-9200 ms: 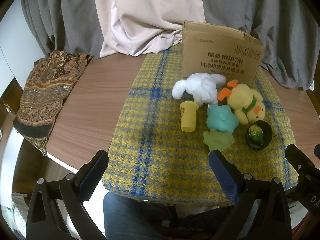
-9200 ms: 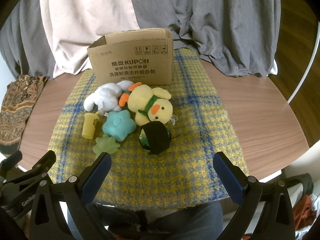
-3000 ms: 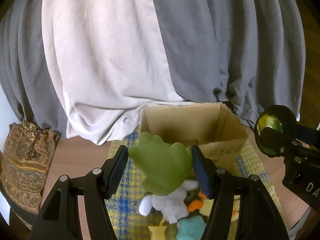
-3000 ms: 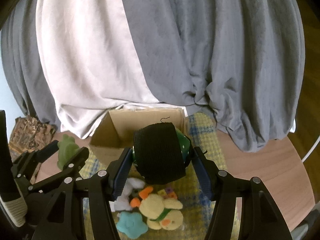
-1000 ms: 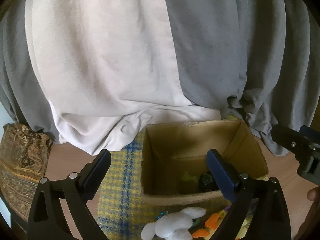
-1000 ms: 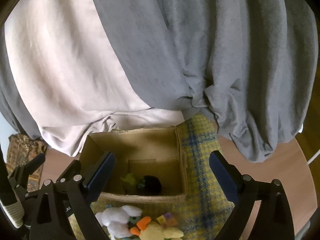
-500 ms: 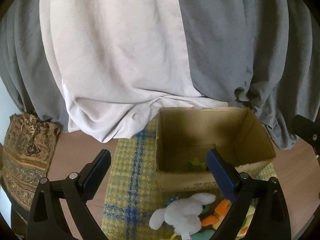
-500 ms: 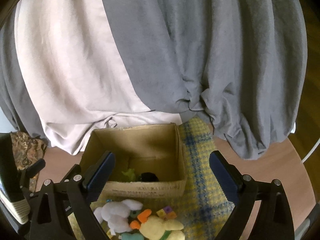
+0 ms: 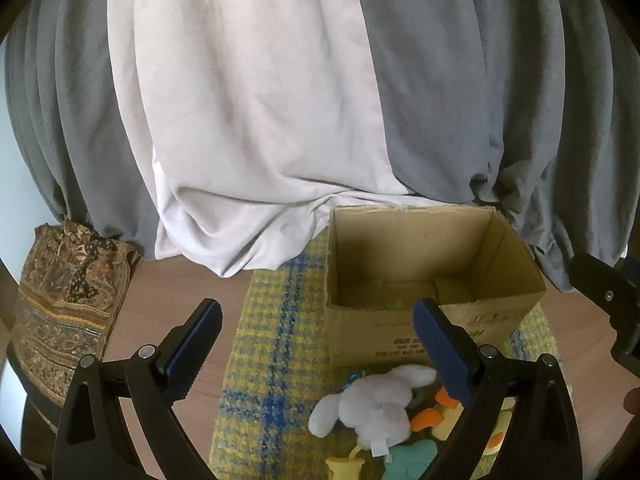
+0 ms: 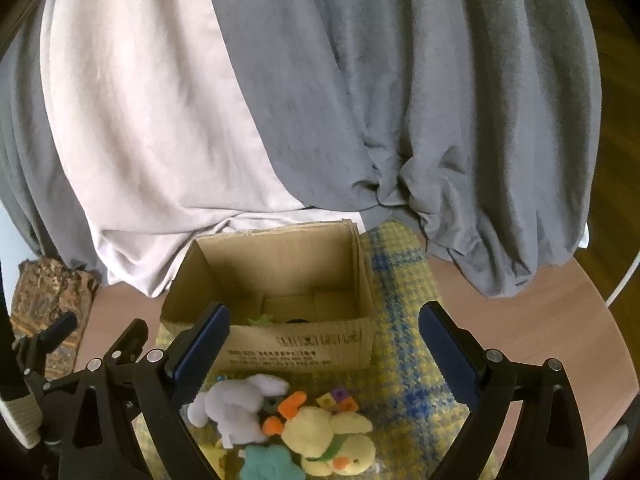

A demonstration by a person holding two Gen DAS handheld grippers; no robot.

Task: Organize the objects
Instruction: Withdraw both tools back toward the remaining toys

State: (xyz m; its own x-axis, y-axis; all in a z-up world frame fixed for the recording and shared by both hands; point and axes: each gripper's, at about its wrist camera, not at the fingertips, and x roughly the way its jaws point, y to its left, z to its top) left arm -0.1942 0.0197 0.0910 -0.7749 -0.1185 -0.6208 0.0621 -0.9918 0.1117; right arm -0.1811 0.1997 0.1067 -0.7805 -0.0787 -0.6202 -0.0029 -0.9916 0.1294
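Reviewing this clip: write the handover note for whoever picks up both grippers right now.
Left gripper: open, empty, raised in front of the cardboard box.
Right gripper: open, empty, same height.
Done: green toy and black toy lie in the box, only their tops showing over the front wall.
Left, on the plaid cloth in front of the box: white plush, yellow plush, teal star toy, yellow cup, small coloured blocks.
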